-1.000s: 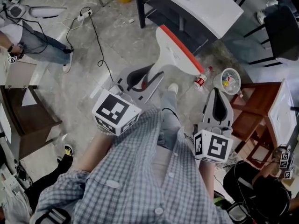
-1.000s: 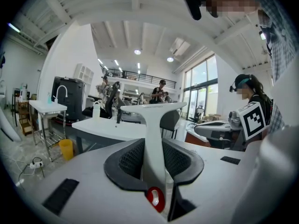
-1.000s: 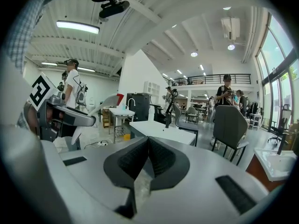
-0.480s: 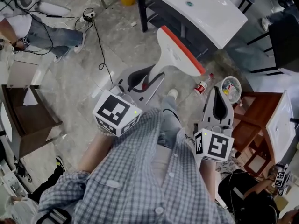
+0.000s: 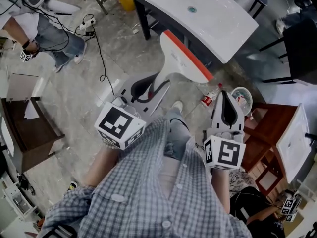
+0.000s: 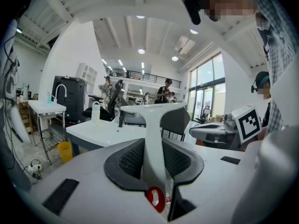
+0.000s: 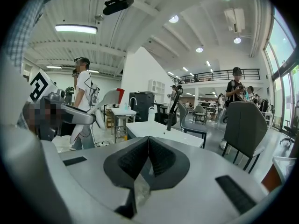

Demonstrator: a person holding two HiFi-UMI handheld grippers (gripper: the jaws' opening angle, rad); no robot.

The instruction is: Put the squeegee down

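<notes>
The squeegee (image 5: 179, 59) is white with a red rubber edge along its wide head. My left gripper (image 5: 148, 87) is shut on its white handle (image 6: 153, 146), and the head (image 6: 152, 108) stands upright beyond the jaws. It hangs in the air just short of the white table (image 5: 208, 14). To the right my right gripper (image 5: 224, 97) is shut with nothing between its pads (image 7: 148, 141). In the right gripper view the squeegee (image 7: 111, 98) shows at the left, above my left gripper.
A bottle (image 5: 210, 96) and a round bowl (image 5: 243, 97) lie on the stone floor below the table. Cables and a power strip (image 5: 88, 23) run at upper left near a person (image 5: 49, 29). A wooden cabinet (image 5: 265, 128) stands right, a black chair (image 5: 302, 33) beyond.
Both grippers have travelled toward the white table, which now sits lower and further left in the head view. The squeegee stays gripped in the left jaws.
</notes>
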